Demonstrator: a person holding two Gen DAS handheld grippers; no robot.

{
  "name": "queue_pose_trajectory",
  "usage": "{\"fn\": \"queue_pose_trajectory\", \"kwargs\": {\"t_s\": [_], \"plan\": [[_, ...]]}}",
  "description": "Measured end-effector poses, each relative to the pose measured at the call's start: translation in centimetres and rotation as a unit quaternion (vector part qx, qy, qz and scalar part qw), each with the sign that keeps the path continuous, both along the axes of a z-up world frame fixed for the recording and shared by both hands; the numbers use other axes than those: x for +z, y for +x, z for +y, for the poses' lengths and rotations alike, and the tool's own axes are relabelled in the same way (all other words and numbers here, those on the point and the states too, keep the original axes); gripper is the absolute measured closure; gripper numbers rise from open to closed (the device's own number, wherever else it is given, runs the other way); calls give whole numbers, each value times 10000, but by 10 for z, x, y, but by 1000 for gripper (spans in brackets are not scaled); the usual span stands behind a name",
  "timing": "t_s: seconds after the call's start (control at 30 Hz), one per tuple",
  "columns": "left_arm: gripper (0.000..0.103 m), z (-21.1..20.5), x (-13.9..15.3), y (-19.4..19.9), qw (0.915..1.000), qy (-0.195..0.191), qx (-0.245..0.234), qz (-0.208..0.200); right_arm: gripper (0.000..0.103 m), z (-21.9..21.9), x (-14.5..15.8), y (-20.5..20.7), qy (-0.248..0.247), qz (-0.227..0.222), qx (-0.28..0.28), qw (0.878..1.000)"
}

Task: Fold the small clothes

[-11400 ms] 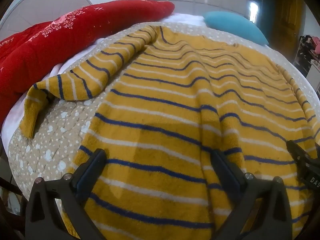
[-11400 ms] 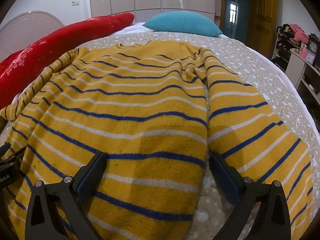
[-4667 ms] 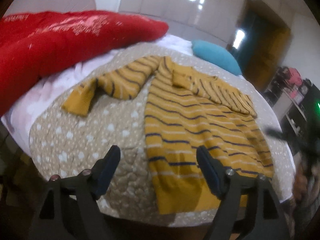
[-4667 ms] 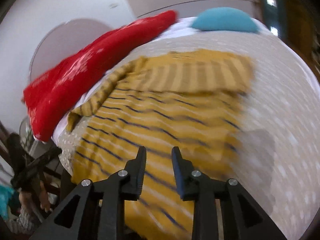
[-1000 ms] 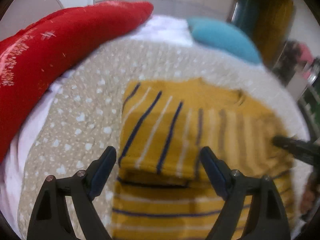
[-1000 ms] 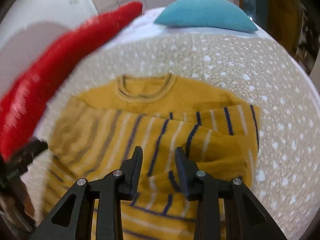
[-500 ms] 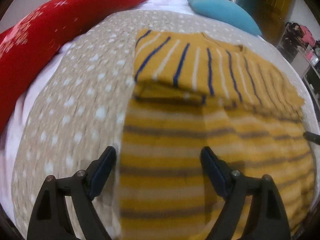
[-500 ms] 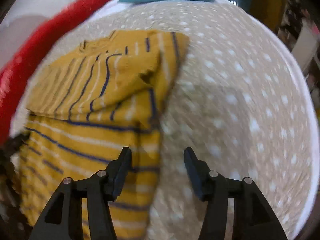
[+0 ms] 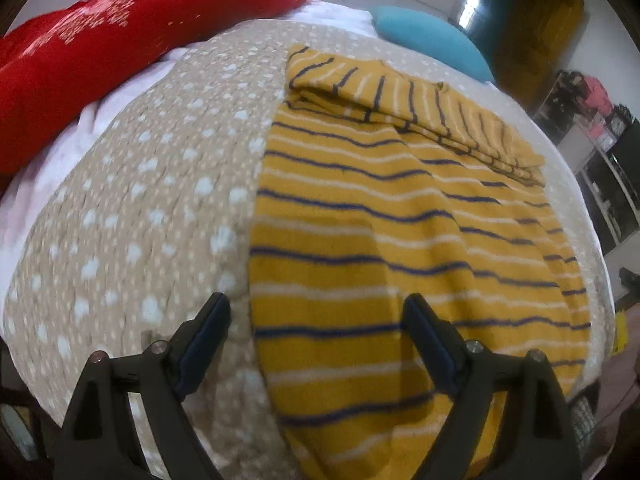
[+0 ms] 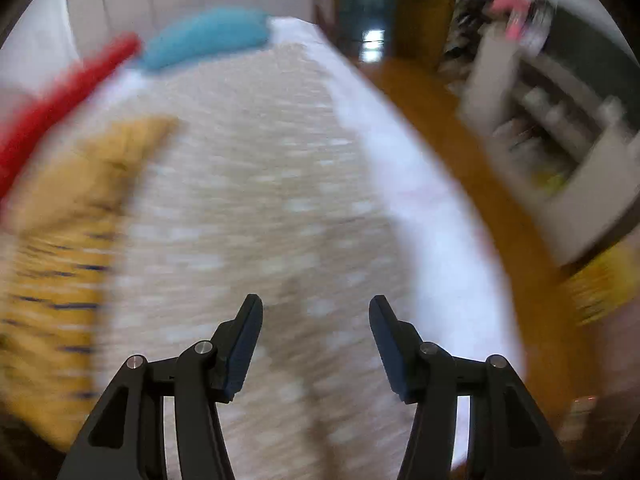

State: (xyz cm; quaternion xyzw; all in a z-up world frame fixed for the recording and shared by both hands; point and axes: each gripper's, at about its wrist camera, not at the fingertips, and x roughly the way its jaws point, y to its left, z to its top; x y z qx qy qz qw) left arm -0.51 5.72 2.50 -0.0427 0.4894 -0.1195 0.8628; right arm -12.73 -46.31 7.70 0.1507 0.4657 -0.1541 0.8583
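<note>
Sweater [image 9: 392,240] hem lies right under the left gripper [image 9: 316,320], whose jaws stand wide apart and hold nothing; one finger sits over the spotted quilt [image 9: 140,200], the other over the yellow knit, so the garment's left edge runs up between them. From there the striped body stretches away toward the blue pillow [image 9: 432,40], its long axis pointing forward from the gripper, with both sleeves already folded across the chest as a band at the far end. The left gripper is clearly the nearer one. The right gripper [image 10: 316,332], also spread and empty, points at bare quilt [image 10: 260,208], with the sweater [image 10: 60,248] off to its left in a blurred view. Open quilt flanks the garment on both sides; the red cushion [image 9: 120,40] lies well apart. The bed's near edge is close below the hem.
</note>
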Motion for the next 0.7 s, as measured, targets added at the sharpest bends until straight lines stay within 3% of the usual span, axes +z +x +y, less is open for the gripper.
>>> {"fn": "queue_pose_trajectory", "kwargs": {"t_s": [0.07, 0.2, 0.3, 0.37, 0.43, 0.53, 0.7], "plan": [[15, 1, -2, -5, 10000, -45, 77, -42, 43, 13, -4, -17, 947, -616, 293, 9932], [15, 4, -2, -12, 9997, -233, 98, -29, 43, 55, -38, -14, 2129, -881, 790, 9699], [18, 15, 1, -15, 9963, -852, 57, 53, 43, 85, -60, -4, 2439, -771, 1095, 9605], [50, 28, 1, -18, 9907, -1346, 158, 146, 43, 99, -70, 2, 2654, -783, 1206, 9534], [61, 34, -2, -19, 9881, -1495, 273, 220, 43, 110, -74, 7, 2803, -782, 1335, 9474], [61, 40, -8, -22, 9807, -1913, 289, 287, 43, 130, -77, 13, 2878, -728, 1569, 9420], [52, 40, -16, -27, 9654, -2576, 231, 327, 43, 160, -81, 15, 3008, -722, 1940, 9310]]}}
